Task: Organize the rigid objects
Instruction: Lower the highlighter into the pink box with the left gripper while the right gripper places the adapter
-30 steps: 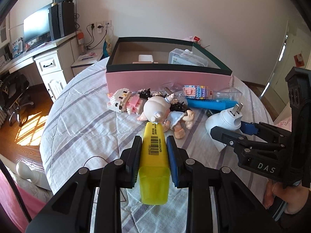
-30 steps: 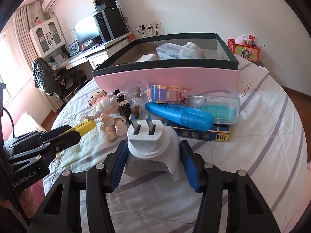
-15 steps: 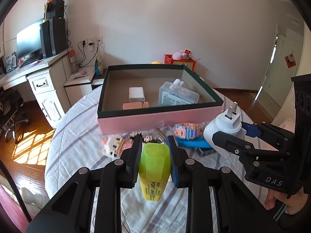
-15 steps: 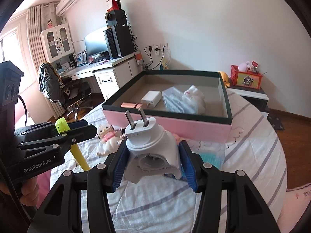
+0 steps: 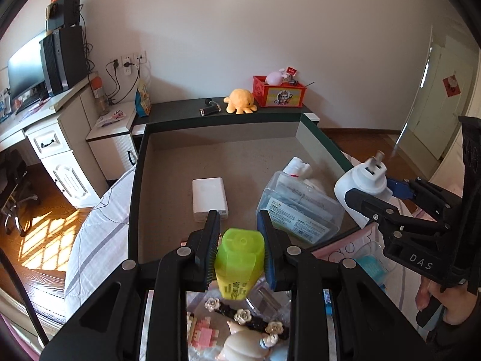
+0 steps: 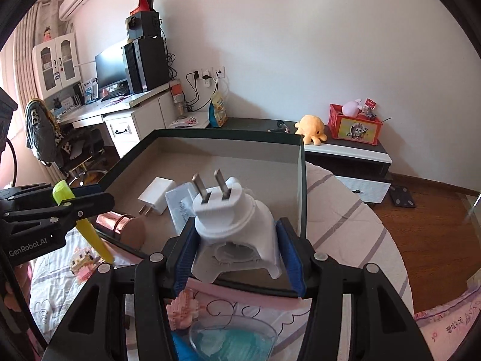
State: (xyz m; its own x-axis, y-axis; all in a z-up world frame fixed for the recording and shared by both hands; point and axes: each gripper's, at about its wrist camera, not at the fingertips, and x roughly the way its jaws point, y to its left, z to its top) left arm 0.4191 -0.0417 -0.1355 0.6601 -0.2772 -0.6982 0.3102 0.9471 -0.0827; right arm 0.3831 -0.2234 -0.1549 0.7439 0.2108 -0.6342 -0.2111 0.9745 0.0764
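My left gripper (image 5: pixel 240 252) is shut on a yellow highlighter (image 5: pixel 239 263) and holds it over the near wall of the pink box (image 5: pixel 133 198). My right gripper (image 6: pixel 236 258) is shut on a white plug adapter (image 6: pixel 233 228), prongs up, above the box's near right part. Each gripper shows in the other's view, the left gripper (image 6: pixel 75 201) at the left and the right gripper (image 5: pixel 378 198) at the right. Inside the box lie a white charger (image 5: pixel 209 198), a clear plastic case (image 5: pixel 300 210) and a copper-coloured cylinder (image 6: pixel 123 225).
Below the grippers, on the striped cloth, lie a doll (image 5: pixel 246 346), pink block toys (image 6: pixel 183 307), a flower hair clip (image 5: pixel 240 316) and a clear case with a teal insert (image 6: pixel 231 340). A dark cabinet (image 6: pixel 345 150) with a plush octopus stands behind the box, a desk (image 6: pixel 120 111) at the left.
Both grippers have risen off the cloth with their objects and moved forward over the box. The highlighter now hangs tip-down in the left gripper; the toys have dropped below view.
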